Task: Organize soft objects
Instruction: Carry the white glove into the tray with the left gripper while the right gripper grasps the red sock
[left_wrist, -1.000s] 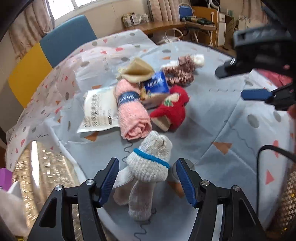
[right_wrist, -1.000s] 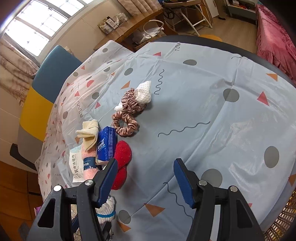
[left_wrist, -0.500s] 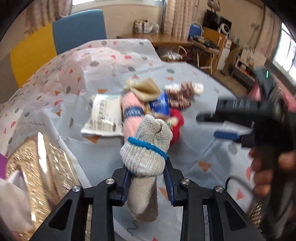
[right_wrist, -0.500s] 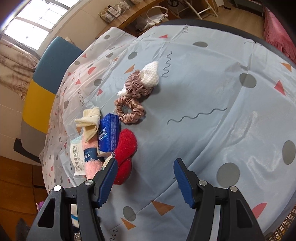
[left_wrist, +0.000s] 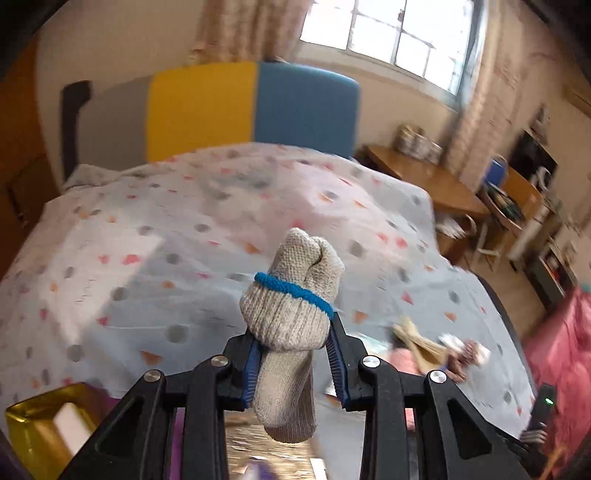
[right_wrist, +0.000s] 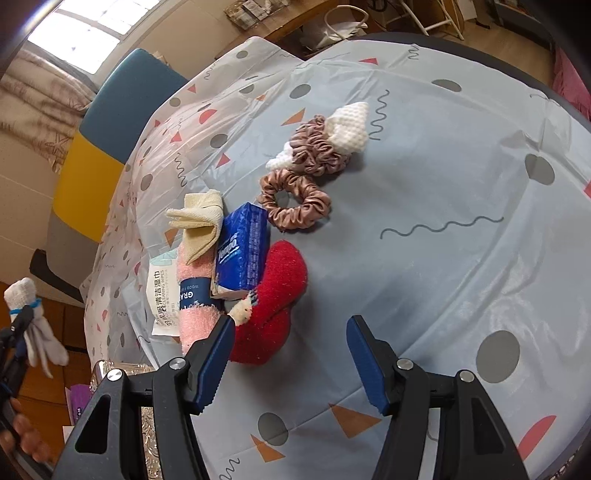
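My left gripper (left_wrist: 295, 363) is shut on a grey knitted glove bundle (left_wrist: 293, 314) with a blue band, held in the air off the table's edge; the same glove bundle (right_wrist: 26, 325) shows at the far left of the right wrist view. My right gripper (right_wrist: 291, 363) stands open above the tablecloth, with nothing between its fingers, just right of a red sock (right_wrist: 275, 299). Beside the sock lie a pink rolled sock (right_wrist: 194, 291), a blue tissue pack (right_wrist: 242, 251), a cream cloth (right_wrist: 197, 221), a brown scrunchie (right_wrist: 295, 201) and a second scrunchie on a white knit piece (right_wrist: 347, 127).
A wet-wipe pack (right_wrist: 160, 291) lies under the pink sock. The round table (right_wrist: 461, 177) wears a patterned blue cloth. A gold box (left_wrist: 40, 432) sits low at the left, past the table's edge. A yellow and blue chair (left_wrist: 255, 110) stands behind the table.
My left gripper closed on the glove bundle, lifted it off the table and swung it away to the left with a roll. The right gripper crept slightly toward the red sock, still open.
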